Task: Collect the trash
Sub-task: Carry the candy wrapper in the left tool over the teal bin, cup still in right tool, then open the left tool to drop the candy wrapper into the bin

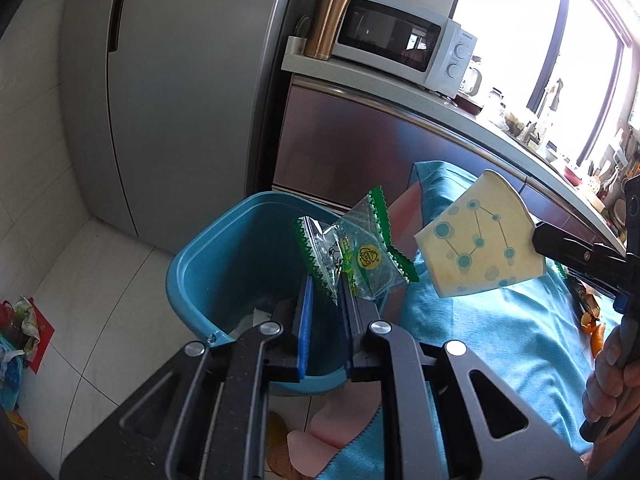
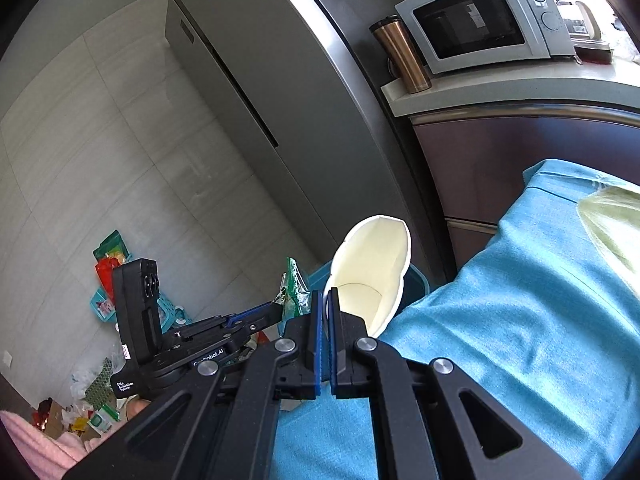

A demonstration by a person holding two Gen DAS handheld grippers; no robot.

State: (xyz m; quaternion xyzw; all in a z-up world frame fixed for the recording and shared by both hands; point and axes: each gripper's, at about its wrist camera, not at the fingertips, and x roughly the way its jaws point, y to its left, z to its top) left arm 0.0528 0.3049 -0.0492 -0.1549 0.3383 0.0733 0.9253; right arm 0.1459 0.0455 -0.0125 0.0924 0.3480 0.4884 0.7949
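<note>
My left gripper (image 1: 325,285) is shut on clear plastic wrappers (image 1: 360,252) with green zigzag edges and holds them above the open blue bin (image 1: 208,264). The bin stands on the floor and has some litter at its bottom. To the right, my right gripper (image 1: 538,237) holds a squashed paper cup (image 1: 480,240) with teal dots, level with the wrappers and beside the bin. In the right wrist view my right gripper (image 2: 326,294) is shut on the paper cup's (image 2: 372,256) wall. My left gripper (image 2: 276,309) with the wrappers (image 2: 294,284) shows to its left, and the bin's rim (image 2: 416,280) lies behind the cup.
A grey fridge (image 1: 180,100) stands behind the bin. A counter (image 1: 400,92) carries a microwave (image 1: 400,40) and a copper tumbler (image 1: 326,24). A blue cloth (image 1: 500,340) covers the surface on the right. Loose litter (image 2: 100,400) and a small basket (image 2: 168,308) lie on the floor. A hand (image 1: 608,380) grips the right tool.
</note>
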